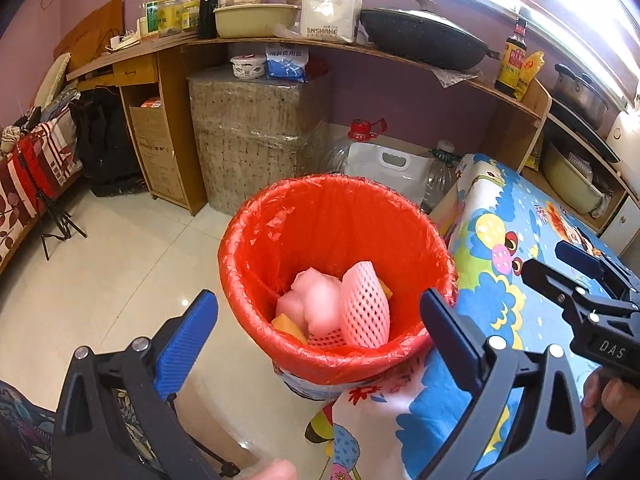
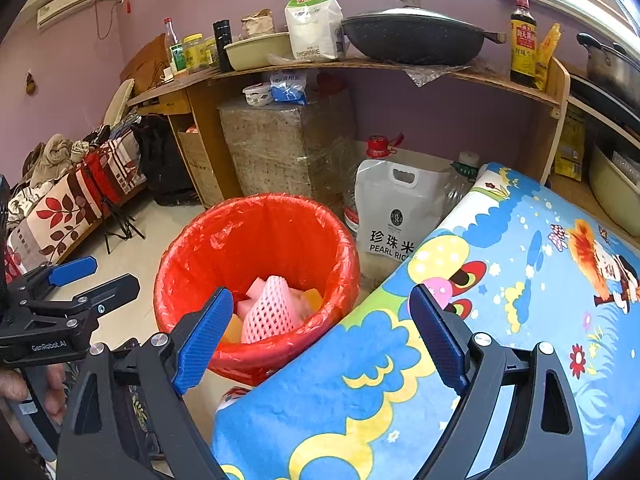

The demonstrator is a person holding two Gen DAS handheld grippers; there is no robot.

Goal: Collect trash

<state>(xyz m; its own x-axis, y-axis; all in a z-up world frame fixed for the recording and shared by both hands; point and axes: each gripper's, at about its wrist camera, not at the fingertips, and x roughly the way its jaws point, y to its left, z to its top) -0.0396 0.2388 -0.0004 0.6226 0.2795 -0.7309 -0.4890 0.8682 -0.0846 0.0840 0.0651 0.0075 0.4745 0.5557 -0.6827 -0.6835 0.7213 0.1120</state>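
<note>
A trash bin with a red plastic liner stands on the floor beside the table. Inside lie a pink foam net sleeve, a pinkish crumpled wad and yellow-orange scraps. My left gripper is open and empty, hovering just above the bin's near rim. My right gripper is open and empty, over the table's left edge next to the bin. Each gripper also shows in the other's view, the right and the left.
The table wears a bright cartoon-print cloth. Behind the bin stand a white rice bag, clear water jugs and a wrapped block. A wooden shelf holds a wok, bottles and bags. A bed lies at left.
</note>
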